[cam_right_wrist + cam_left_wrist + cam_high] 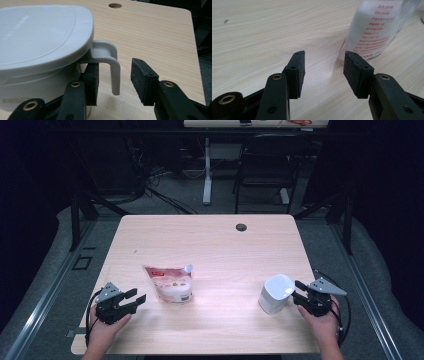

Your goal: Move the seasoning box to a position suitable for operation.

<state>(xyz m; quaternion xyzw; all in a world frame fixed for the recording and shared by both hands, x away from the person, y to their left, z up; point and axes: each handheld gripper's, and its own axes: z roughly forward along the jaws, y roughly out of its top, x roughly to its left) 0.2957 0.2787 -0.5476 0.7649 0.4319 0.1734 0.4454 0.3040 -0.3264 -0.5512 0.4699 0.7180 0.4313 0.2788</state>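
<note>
At lower left the left gripper (134, 301) rests agape, aimed at the pouch (170, 283) just right of it. Lower right, the right gripper (300, 296) straddles the white container (275, 293)'s handle (113, 67), unclosed, seemingly readying a grasp.

My table (215, 240) was pale wood-grained; the pouch (170, 283) was white with red print, the lidded container (275, 293) plain white, my jaws black.

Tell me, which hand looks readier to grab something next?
The right. Its tongs stand open around the hook-shaped handle of the white container, which hangs between the pads untouched. The left tongs, also open, hold nothing between them and stop short of the pouch.
</note>
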